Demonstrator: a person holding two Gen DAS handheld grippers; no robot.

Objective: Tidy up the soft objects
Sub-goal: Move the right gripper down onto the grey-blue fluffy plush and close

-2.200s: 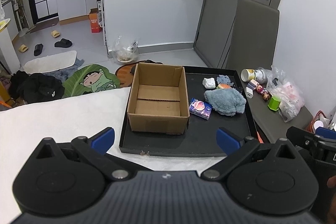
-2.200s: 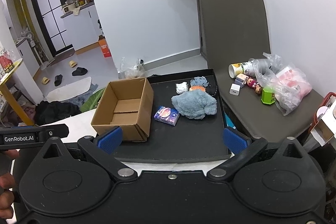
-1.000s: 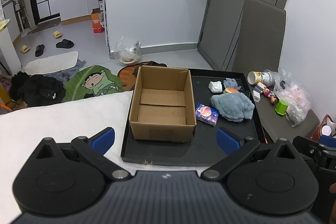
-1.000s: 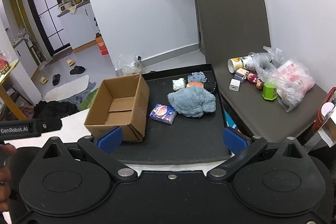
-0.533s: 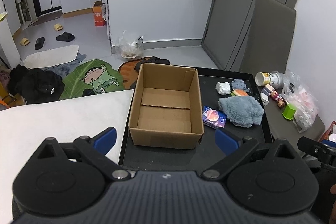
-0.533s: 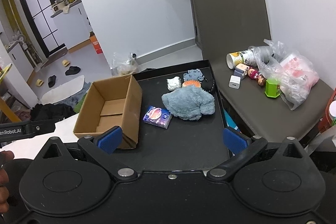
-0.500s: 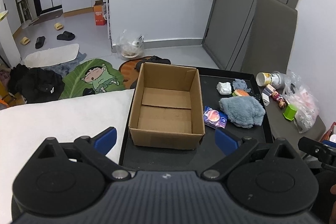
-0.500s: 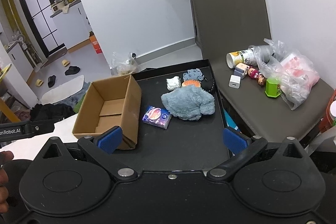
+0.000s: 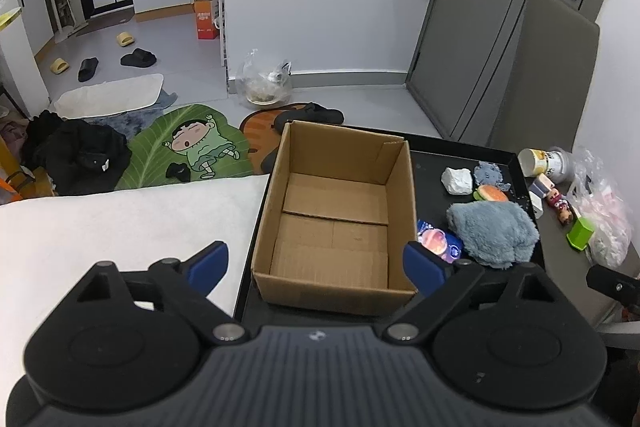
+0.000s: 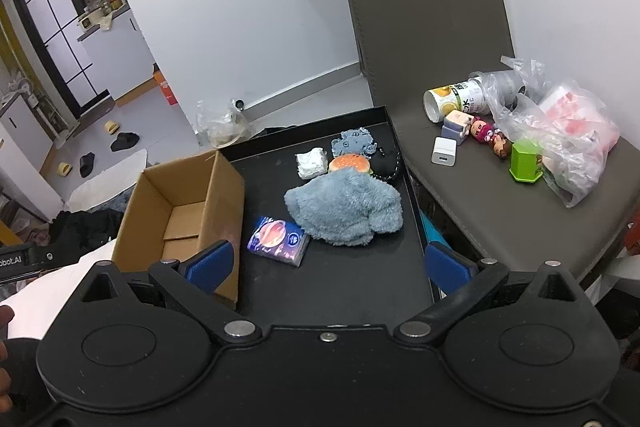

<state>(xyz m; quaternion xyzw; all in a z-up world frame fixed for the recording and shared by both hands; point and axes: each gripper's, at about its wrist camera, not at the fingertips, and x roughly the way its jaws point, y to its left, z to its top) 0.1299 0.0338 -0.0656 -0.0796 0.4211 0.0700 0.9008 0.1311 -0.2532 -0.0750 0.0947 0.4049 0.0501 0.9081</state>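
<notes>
An open, empty cardboard box (image 9: 340, 211) (image 10: 184, 203) stands on a black tray (image 9: 436, 155) (image 10: 352, 279). Right of it lie a fluffy blue-grey cloth (image 9: 490, 233) (image 10: 348, 207), a purple tissue pack (image 9: 440, 241) (image 10: 278, 239), a burger toy (image 9: 490, 193) (image 10: 350, 163), a white soft block (image 9: 456, 181) (image 10: 310, 163), a small blue cloth (image 9: 490, 173) (image 10: 354, 143) and a black pouch (image 10: 386, 163). My left gripper (image 9: 316, 263) is open and empty, just before the box. My right gripper (image 10: 328, 263) is open and empty, above the tray's near part.
A grey chair (image 10: 480, 179) right of the tray holds a can (image 10: 454, 101), small figures (image 10: 486, 133), a white charger (image 10: 444, 151), a green cup (image 10: 526, 161) and plastic bags (image 10: 568, 143). A white table top (image 9: 120, 227) lies left of the tray. Floor mats and shoes lie beyond.
Both grippers have moved forward and down toward the tray. The box and the soft things look larger now. Both stay open and empty.
</notes>
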